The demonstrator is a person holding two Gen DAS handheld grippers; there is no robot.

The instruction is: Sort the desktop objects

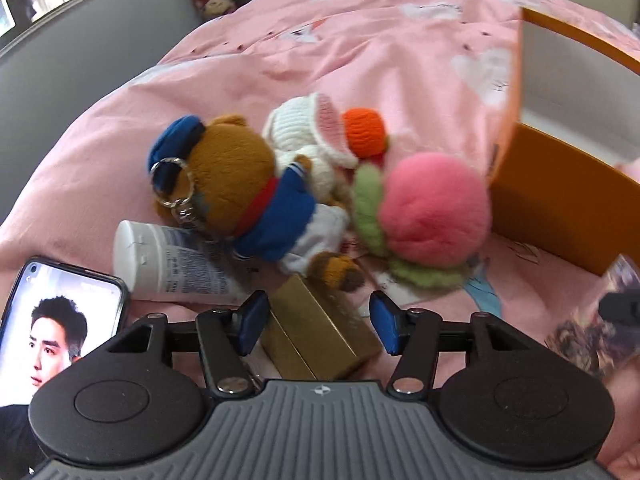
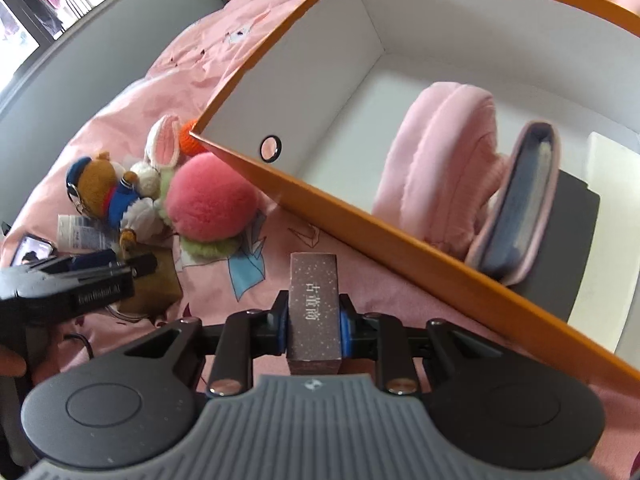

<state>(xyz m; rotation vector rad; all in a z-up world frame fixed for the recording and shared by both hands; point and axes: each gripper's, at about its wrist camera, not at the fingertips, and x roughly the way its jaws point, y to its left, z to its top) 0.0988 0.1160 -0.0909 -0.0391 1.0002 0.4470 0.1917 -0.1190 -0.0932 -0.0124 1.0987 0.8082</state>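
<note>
My left gripper (image 1: 318,326) is open, its blue pads on either side of a gold box (image 1: 320,332) that lies on the pink bedspread; it also shows in the right wrist view (image 2: 120,272). My right gripper (image 2: 313,330) is shut on a mauve speckled box (image 2: 314,312) with white lettering, held just in front of the orange storage box (image 2: 400,256). That box holds a pink pouch (image 2: 436,168) and a pink-edged blue case (image 2: 520,208). The orange box also shows at the right of the left wrist view (image 1: 560,208).
A brown bear in blue (image 1: 248,196), a white knitted rabbit (image 1: 308,136) with an orange carrot (image 1: 366,132), a pink pompom (image 1: 432,208), a white tube (image 1: 172,264) and a phone (image 1: 52,320) lie on the bedspread (image 1: 360,40). A grey wall stands at the left.
</note>
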